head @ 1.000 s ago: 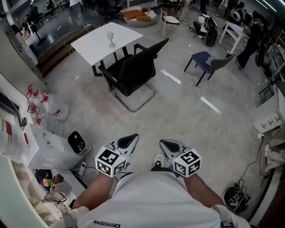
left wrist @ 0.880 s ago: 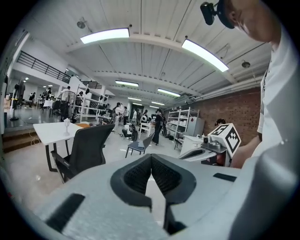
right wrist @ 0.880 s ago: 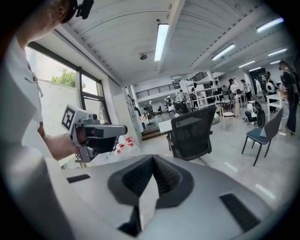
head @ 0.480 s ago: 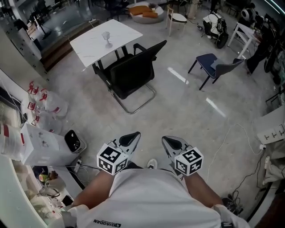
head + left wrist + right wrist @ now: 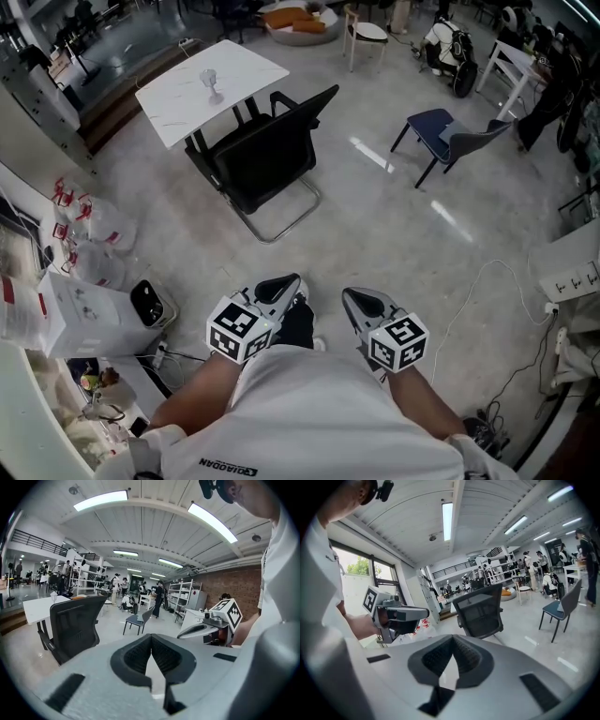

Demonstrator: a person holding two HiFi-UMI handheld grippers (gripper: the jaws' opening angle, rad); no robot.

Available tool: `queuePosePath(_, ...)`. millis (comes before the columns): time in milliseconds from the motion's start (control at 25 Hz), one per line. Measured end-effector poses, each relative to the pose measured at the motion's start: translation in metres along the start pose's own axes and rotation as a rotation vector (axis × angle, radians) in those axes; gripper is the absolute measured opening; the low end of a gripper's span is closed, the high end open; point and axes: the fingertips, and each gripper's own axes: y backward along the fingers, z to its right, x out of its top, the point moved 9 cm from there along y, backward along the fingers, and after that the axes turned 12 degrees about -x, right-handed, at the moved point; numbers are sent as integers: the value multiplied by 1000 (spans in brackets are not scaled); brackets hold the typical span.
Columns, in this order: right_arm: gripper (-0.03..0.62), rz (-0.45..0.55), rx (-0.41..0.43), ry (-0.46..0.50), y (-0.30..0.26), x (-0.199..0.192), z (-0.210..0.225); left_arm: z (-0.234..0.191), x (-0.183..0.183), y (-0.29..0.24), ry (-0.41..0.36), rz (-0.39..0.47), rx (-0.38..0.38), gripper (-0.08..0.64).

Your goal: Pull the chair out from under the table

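- Presently, the left gripper is held low in front of the person's white shirt, above the grey floor; in the left gripper view its jaws are seen fully closed, pad against pad, with nothing gripped between them
- The right gripper is held just beside it, the two not touching; in the right gripper view its jaws are likewise seen pressed together and empty
- The black chair is noted well ahead of both grippers and is touched by neither
- The black chair is found standing against the near edge of the white bench, with its backrest turned towards the person and its armrests towards the bench; it is carried on a bent metal frame resting on the floor
- How far the seat reaches under the bench cannot be told
- The black chair is seen ahead of the jaws in both gripper views, left of centre in the left one and near centre in the right one
- A clear glass is recorded upright on the bench top
- A blue chair is observed well to the right of the black chair, standing alone on the floor
- A white cable is seen lying on the floor to the right of the right gripper
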Motion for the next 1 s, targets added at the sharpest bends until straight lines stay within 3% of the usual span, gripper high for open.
queuePosePath(280,6,-15,-31,-6,-21,13,36,-34,23,-37,-15,11,-33,9)
queuePosePath(560,6,-27,-23,22,-69,46,75,-96,50,-70,-13,39,0,9)
queuePosePath(1000,6,-55,22,96,-195,155,136,-230,131,-123,-43,76,30,9)
